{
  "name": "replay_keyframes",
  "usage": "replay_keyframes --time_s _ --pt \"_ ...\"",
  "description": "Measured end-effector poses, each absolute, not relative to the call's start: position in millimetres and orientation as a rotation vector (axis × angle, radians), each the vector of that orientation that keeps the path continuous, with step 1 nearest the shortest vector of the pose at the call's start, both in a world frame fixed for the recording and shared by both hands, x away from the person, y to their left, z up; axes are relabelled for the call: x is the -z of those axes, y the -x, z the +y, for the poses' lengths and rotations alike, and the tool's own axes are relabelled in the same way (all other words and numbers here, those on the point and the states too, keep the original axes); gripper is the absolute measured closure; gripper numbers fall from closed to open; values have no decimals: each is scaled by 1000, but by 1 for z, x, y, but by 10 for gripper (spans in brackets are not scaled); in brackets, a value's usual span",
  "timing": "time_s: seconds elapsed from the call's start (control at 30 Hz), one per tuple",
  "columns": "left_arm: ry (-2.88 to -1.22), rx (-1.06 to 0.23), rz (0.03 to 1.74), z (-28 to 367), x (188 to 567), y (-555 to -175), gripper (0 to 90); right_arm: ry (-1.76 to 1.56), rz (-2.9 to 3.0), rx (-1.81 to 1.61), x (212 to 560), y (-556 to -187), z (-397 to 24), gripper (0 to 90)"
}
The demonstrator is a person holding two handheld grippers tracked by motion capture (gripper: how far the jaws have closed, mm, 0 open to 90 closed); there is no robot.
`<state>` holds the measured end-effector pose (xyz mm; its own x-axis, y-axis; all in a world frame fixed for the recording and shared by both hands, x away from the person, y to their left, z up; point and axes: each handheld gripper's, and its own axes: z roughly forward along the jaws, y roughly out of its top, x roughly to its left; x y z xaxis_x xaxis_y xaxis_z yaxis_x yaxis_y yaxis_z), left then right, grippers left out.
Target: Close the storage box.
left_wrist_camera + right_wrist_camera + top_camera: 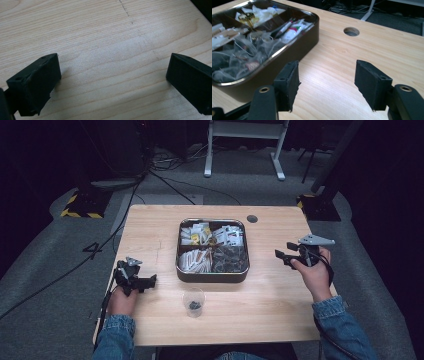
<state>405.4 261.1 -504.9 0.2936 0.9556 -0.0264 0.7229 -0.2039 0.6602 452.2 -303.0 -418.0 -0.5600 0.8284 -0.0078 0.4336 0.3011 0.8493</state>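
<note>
Cup (193,301) sits nearest the person at the table's (260,310) front edge with a small dark thing already in its bottom, so at least 1 drop looks done. Both grippers flank the tray (212,276) empty: the left gripper (150,282) rests with jaws apart over bare wood, and the right gripper (281,256) holds its jaws wide beside the tray's right wall. Farther back, all 4 compartments are full of packets, so more picking probably remains.

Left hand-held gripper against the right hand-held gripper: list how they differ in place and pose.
The left hand-held gripper sits at the table's left edge, near the plastic cup; the right hand-held gripper is right of the metal tray. The left one points at bare wood; the right one points toward the tray. Both stand open with nothing between the jaws.
</note>
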Motion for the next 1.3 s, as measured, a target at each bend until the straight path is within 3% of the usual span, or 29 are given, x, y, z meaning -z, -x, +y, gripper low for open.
replay_keyframes --time_s 0.9,1.3 --pt "-1996 -534 1492 261 505 -406 0 -1321 2125 -1101 493 -458 -366 294" --pt "-1997 -538 1491 261 505 -406 0 -1358 2163 -1061 502 -462 -374 257"
